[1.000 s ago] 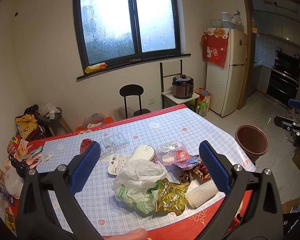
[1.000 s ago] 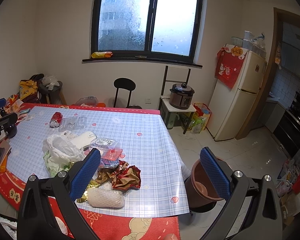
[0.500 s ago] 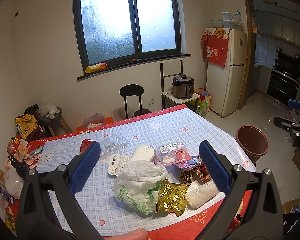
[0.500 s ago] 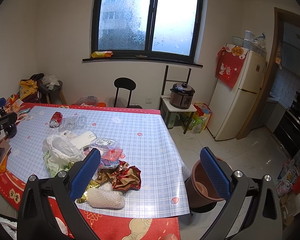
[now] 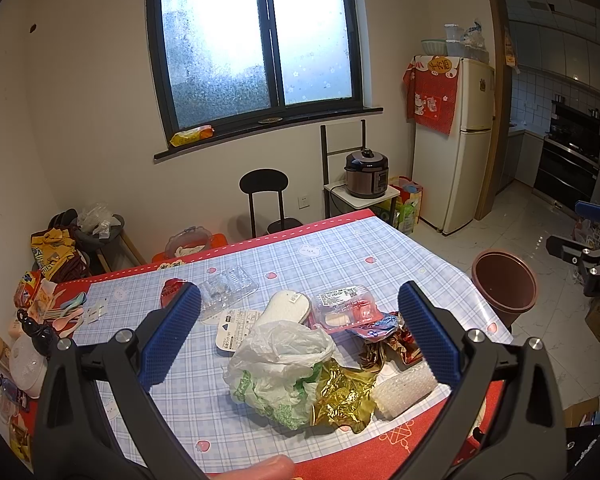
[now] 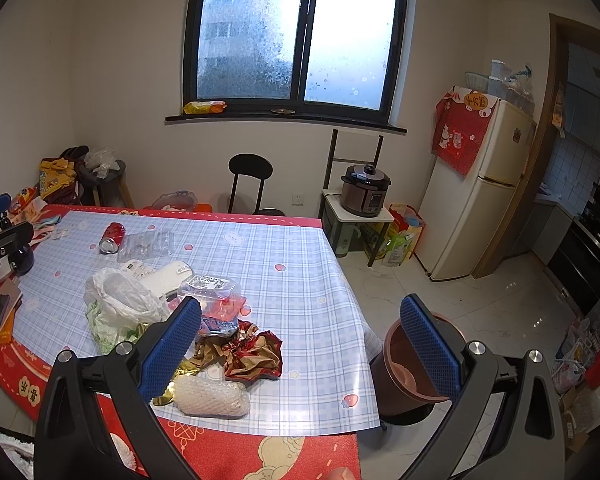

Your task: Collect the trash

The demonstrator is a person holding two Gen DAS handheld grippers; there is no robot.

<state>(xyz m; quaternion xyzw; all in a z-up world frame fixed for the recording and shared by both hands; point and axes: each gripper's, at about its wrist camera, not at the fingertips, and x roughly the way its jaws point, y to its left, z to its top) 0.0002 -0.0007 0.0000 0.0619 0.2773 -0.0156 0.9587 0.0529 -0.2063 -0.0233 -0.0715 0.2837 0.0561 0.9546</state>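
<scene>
Both my tools wide open, holding nothing: left tool (image 5: 298,338) above trash pile (image 5: 300,364) on tabletop (image 5: 340,248); bin (image 6: 410,368) under right tool (image 6: 300,340).

We see a cream fridge (image 5: 456,148) beside a pressure cooker (image 5: 366,173) on its small stand. A black chair (image 6: 250,184) stands under the window (image 6: 296,36).

right gripper (image 5: 598,280): "DAS", cut off at frame edge
tablecloth (image 6: 28,390): Chinese characters, hard to read
tray (image 5: 342,308): label print too small to read
</scene>
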